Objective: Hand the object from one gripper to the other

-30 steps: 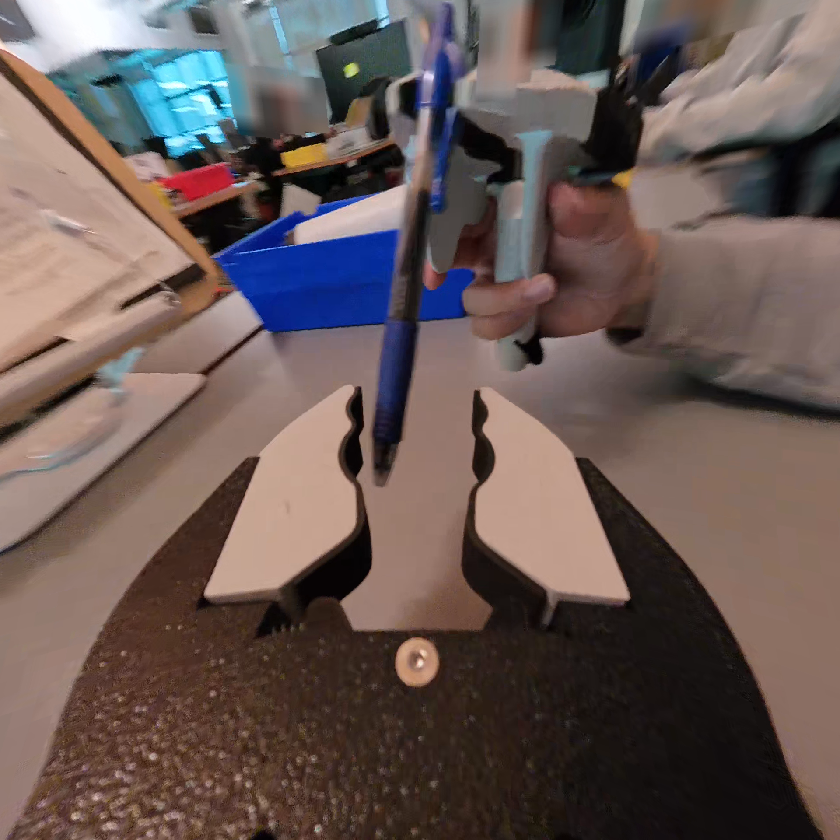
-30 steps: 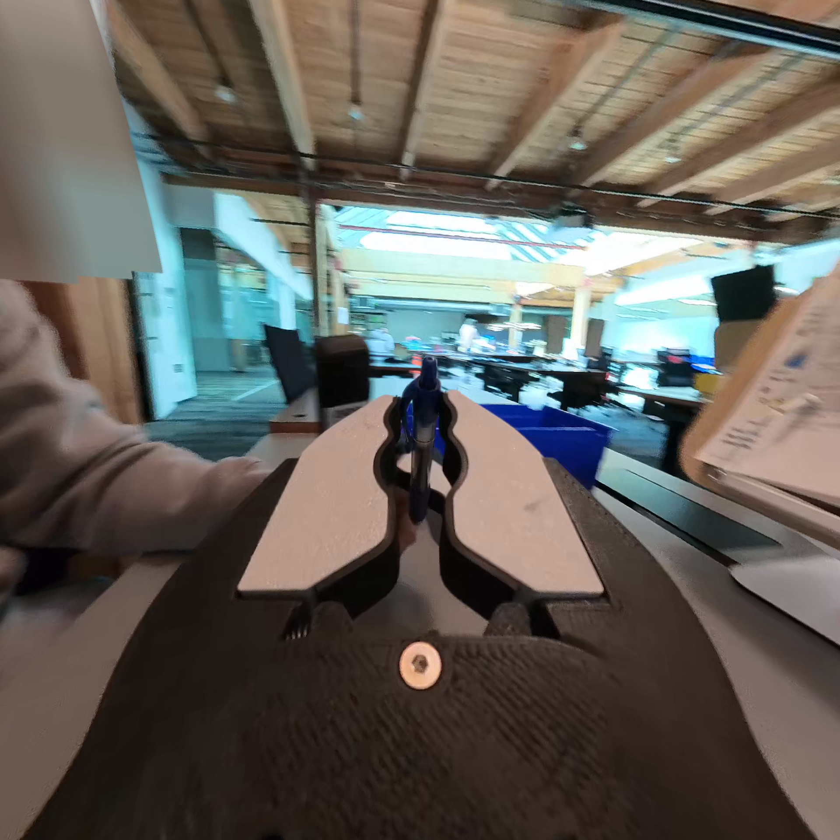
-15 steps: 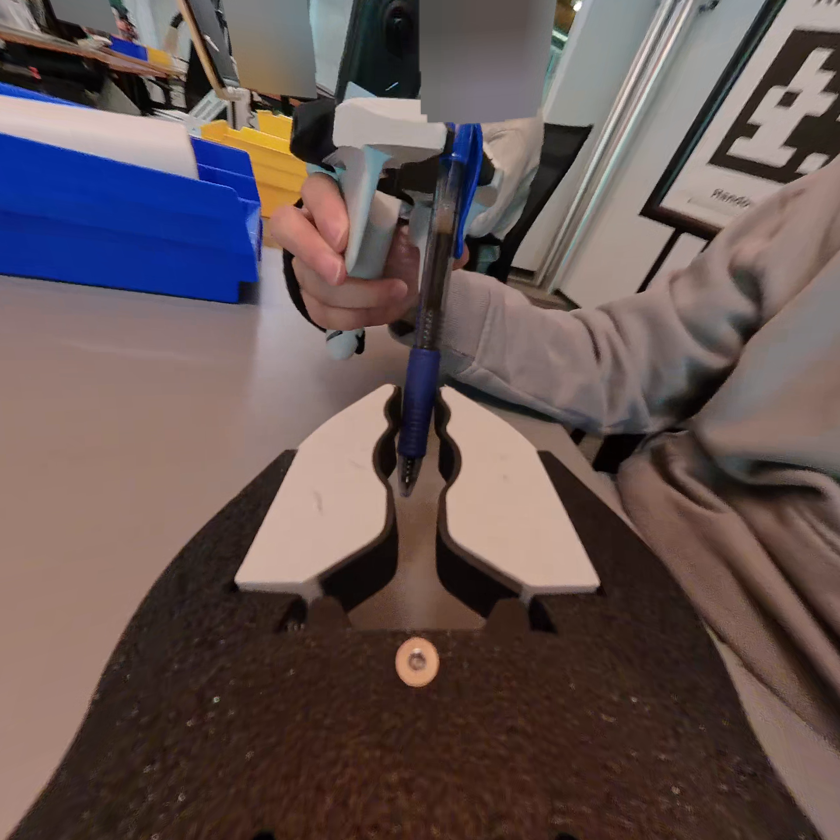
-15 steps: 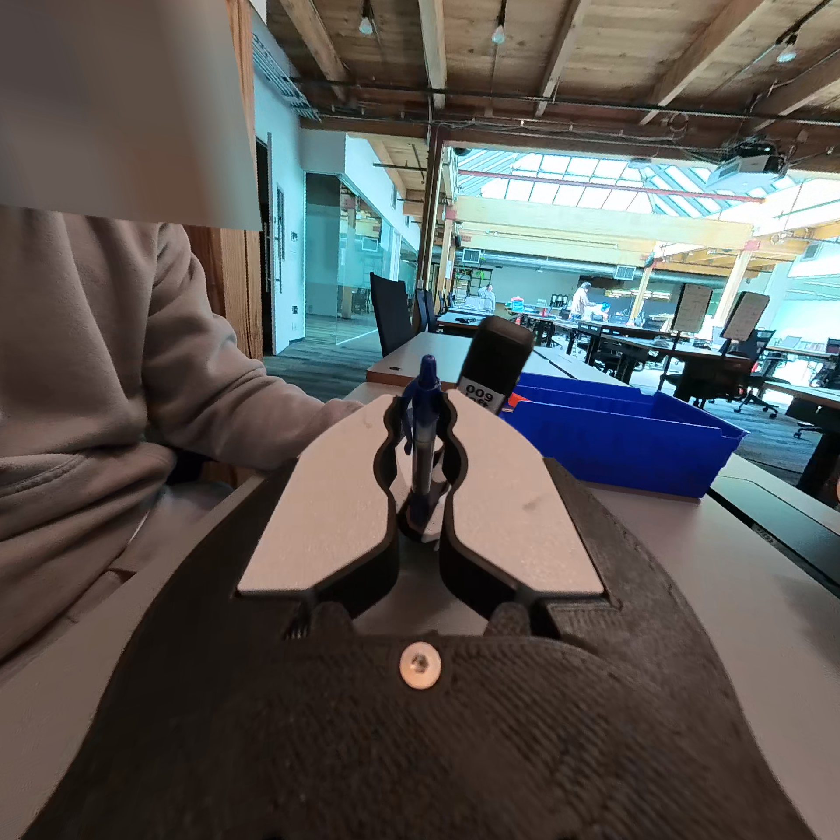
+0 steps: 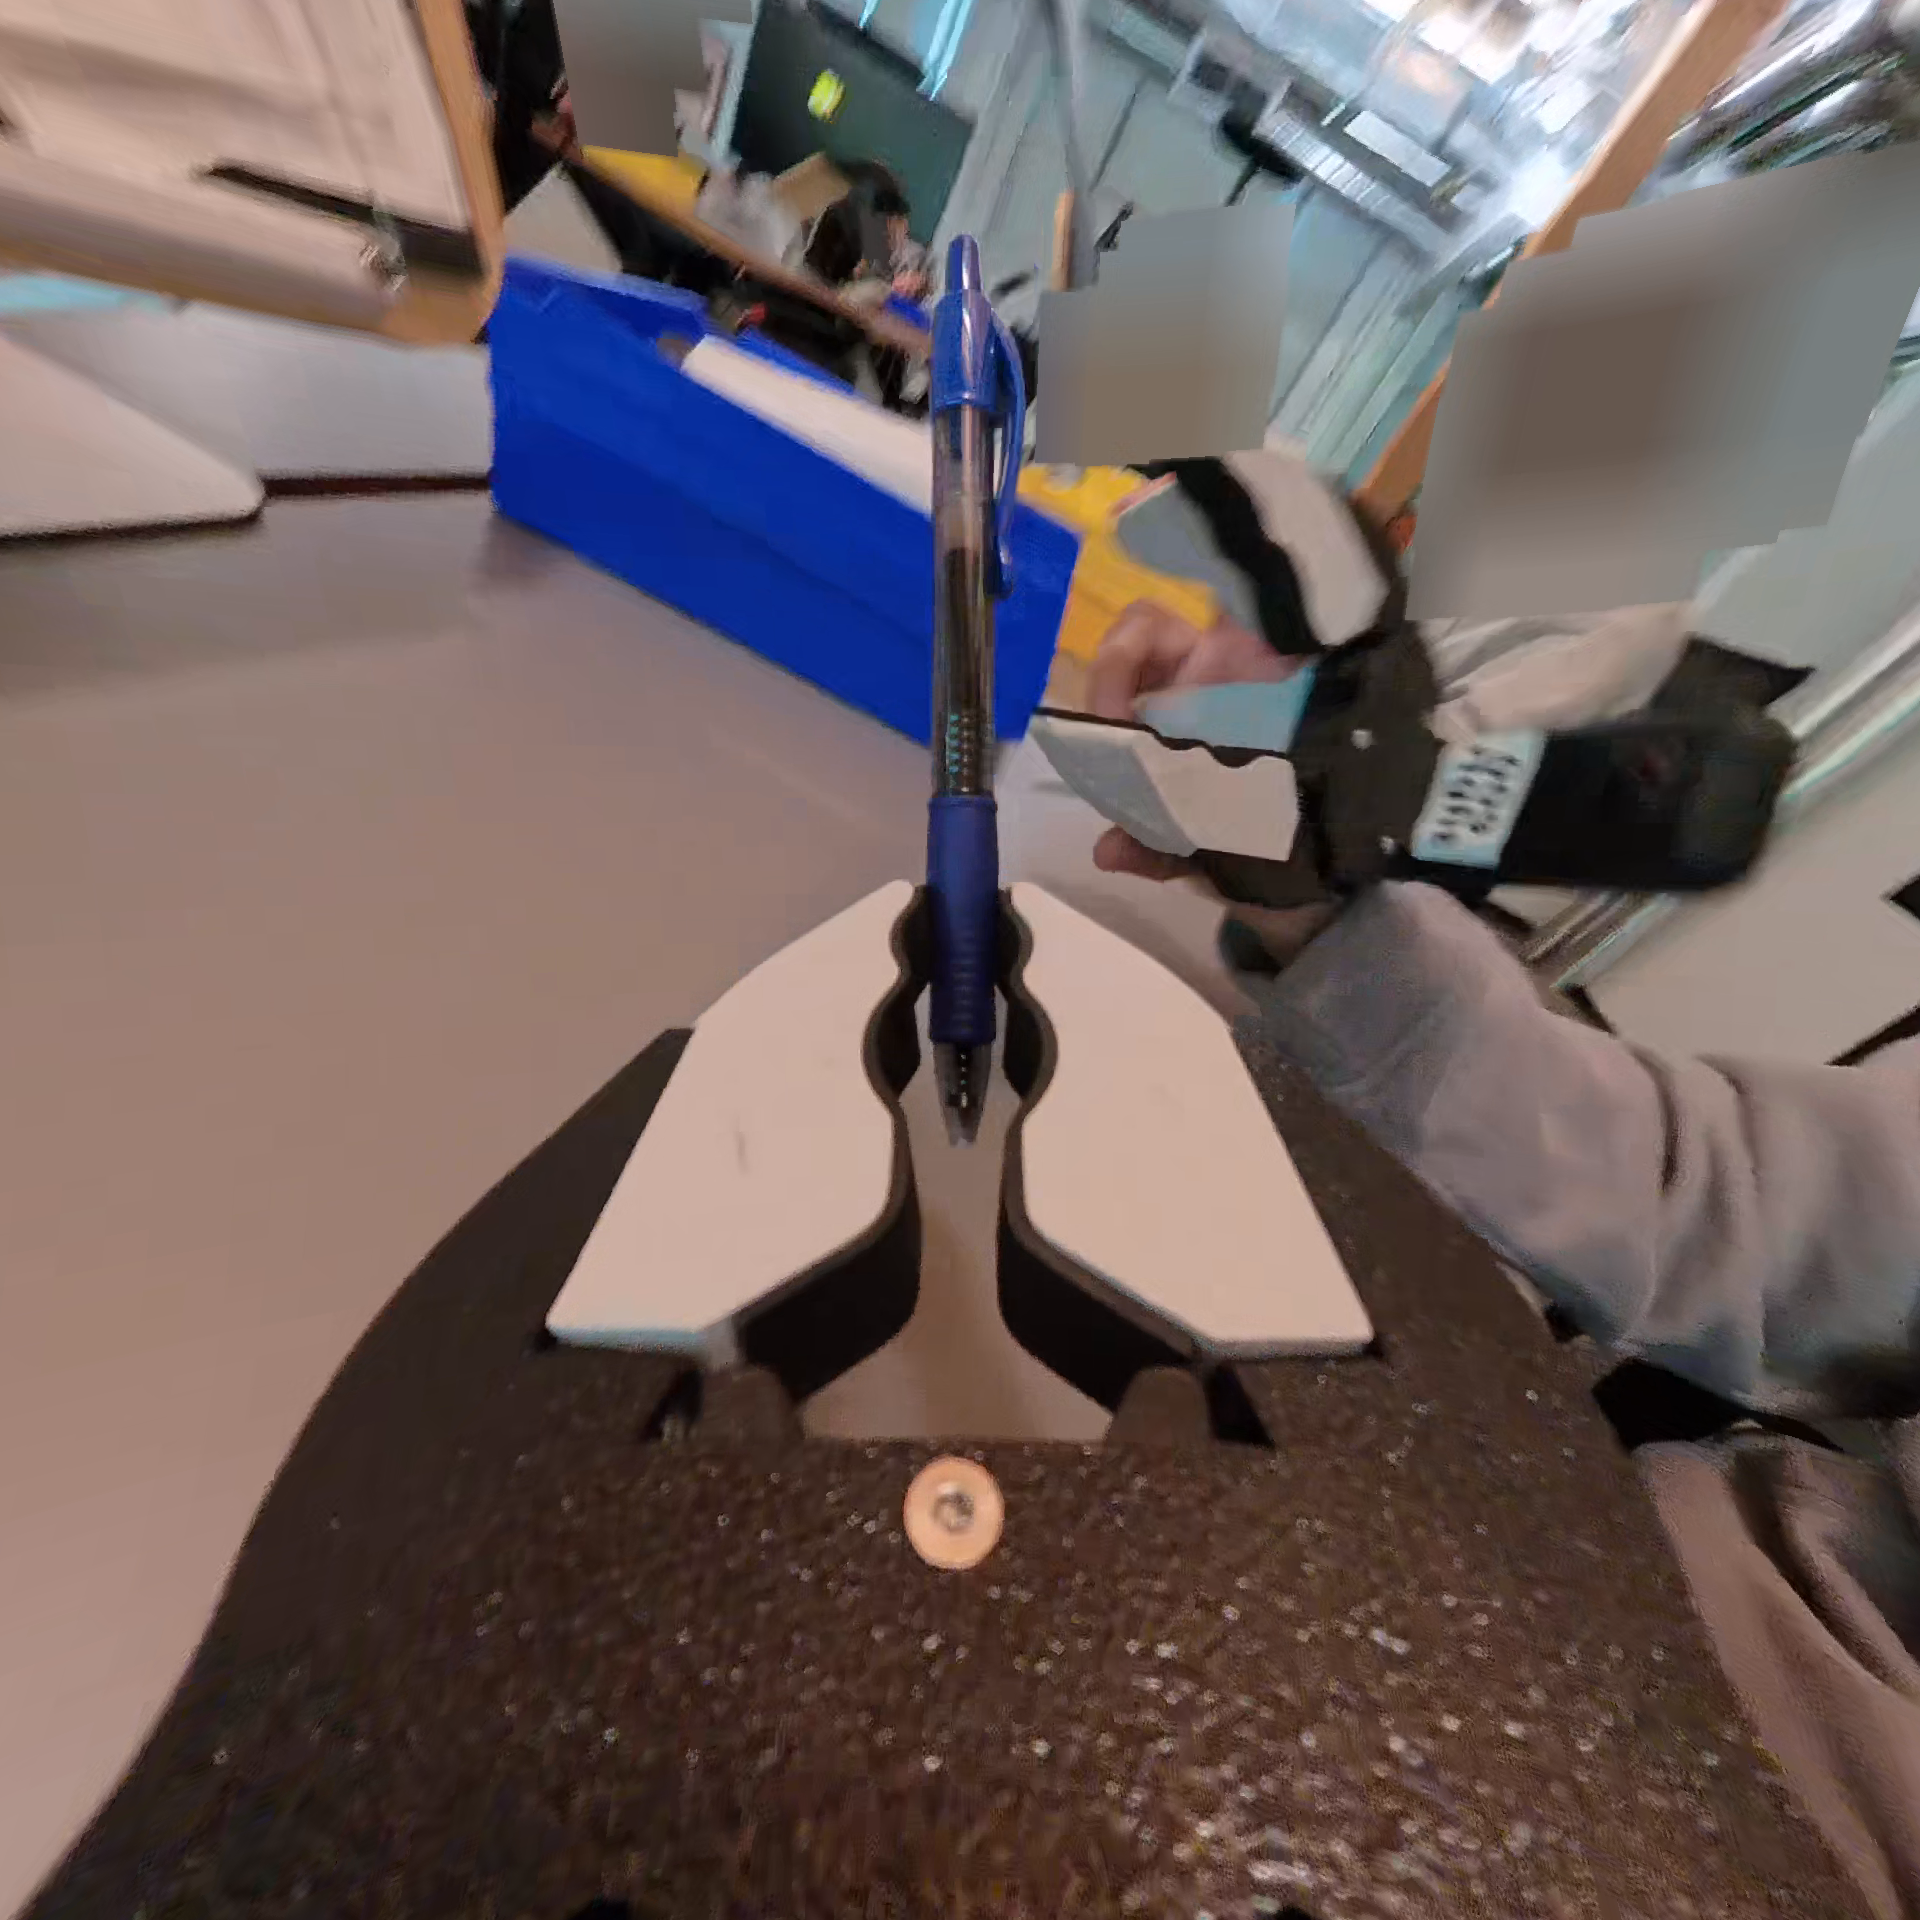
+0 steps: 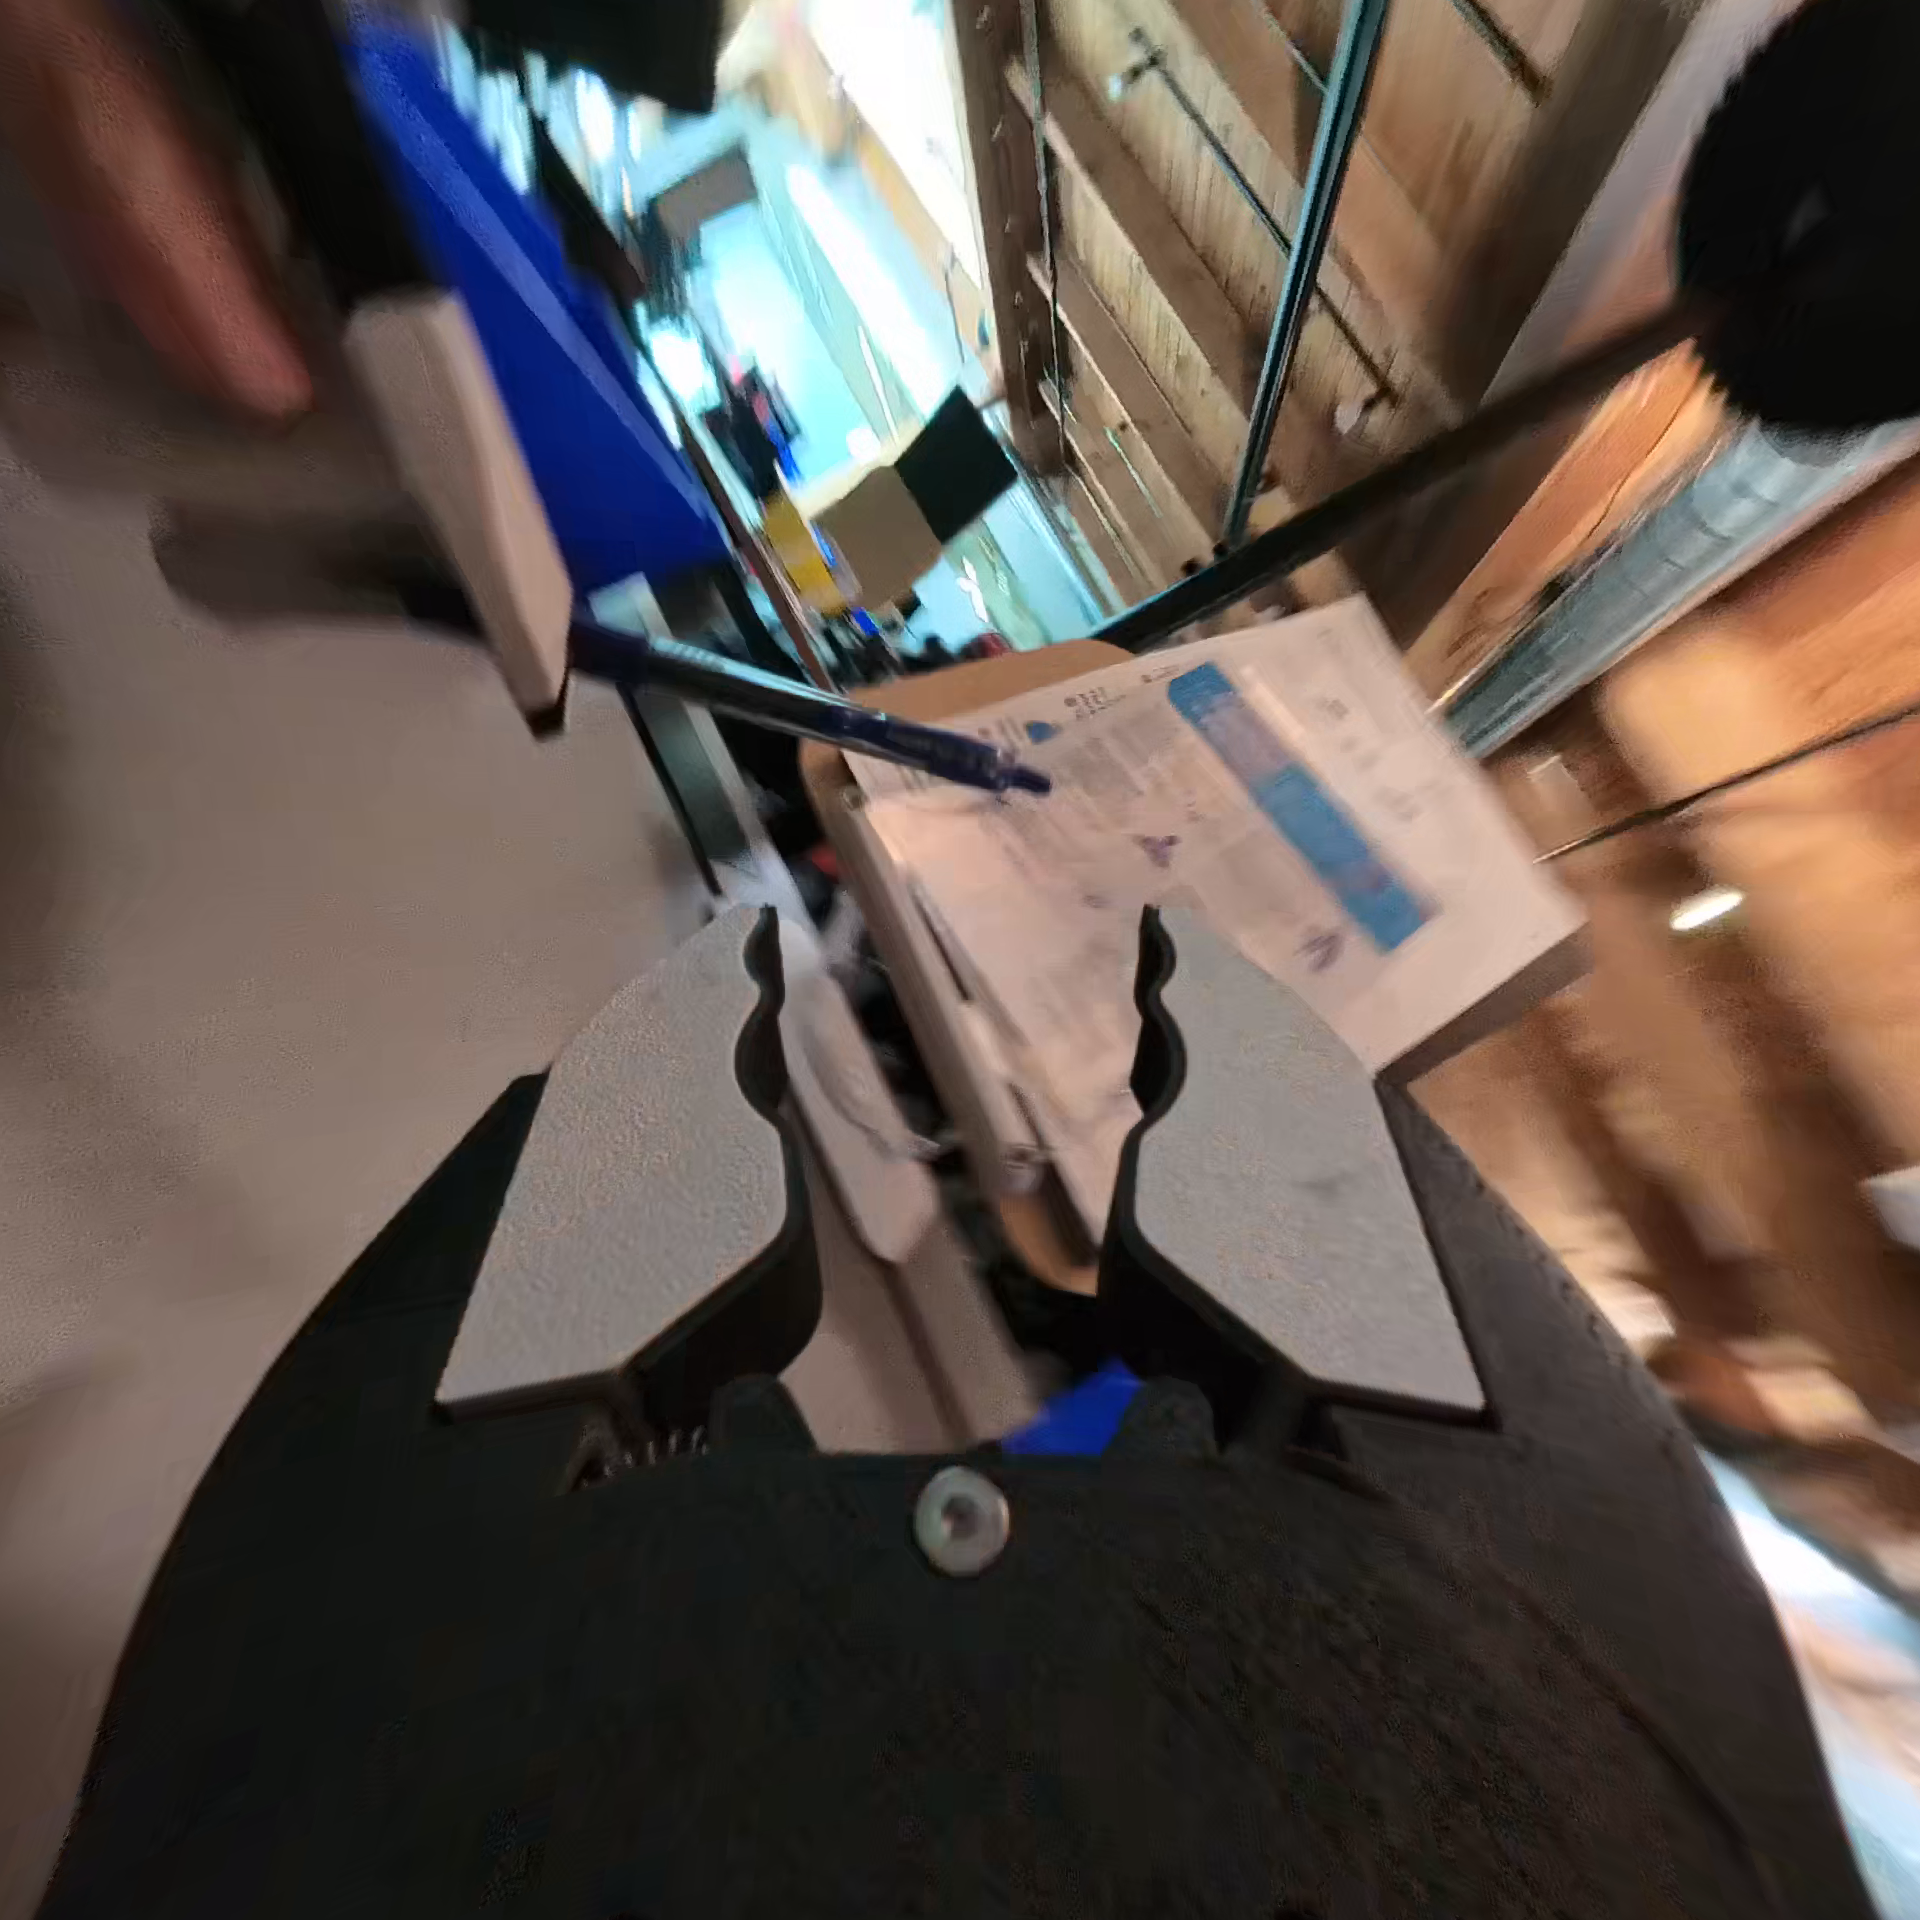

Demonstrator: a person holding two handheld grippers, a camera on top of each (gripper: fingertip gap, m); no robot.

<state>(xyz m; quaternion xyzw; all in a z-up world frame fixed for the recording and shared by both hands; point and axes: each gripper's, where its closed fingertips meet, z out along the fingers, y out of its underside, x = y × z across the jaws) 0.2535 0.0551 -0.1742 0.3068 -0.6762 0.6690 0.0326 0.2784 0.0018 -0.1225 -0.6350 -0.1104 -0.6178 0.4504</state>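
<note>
1. The left gripper (image 5: 961, 914) is clamped on the blue grip section of a pen (image 5: 964, 665), its pale fingers (image 5: 764, 1122) pressed against the rubber sleeve on both sides.
2. In the left wrist view the pen stands upright along the middle of the frame: the writing tip points down toward the gripper's body, and the clip and click button point up and away.
3. In the right wrist view the same pen (image 6: 821, 717) runs slantwise, sticking out from the edge of a pale finger (image 6: 468, 499) of the left gripper, cap end toward the right.
4. The right gripper (image 6: 951, 935) has its jaws wide apart and holds nothing. In the left wrist view it (image 5: 1205, 665) sits to the right of the pen, clear of it, held by a hand (image 5: 1164, 665) in a grey sleeve (image 5: 1558, 1143).
5. The right wrist view is badly motion-blurred; the printed sheet on a brown board (image 6: 1195, 831) behind the pen is smeared. Grey patches cover parts of the left wrist view.
6. On the grey table (image 5: 364, 831) stands a blue bin (image 5: 727, 499) with a white block-like item (image 5: 790, 400) inside, only partly visible. A yellow bin (image 5: 1122, 561) behind it is mostly hidden.
</note>
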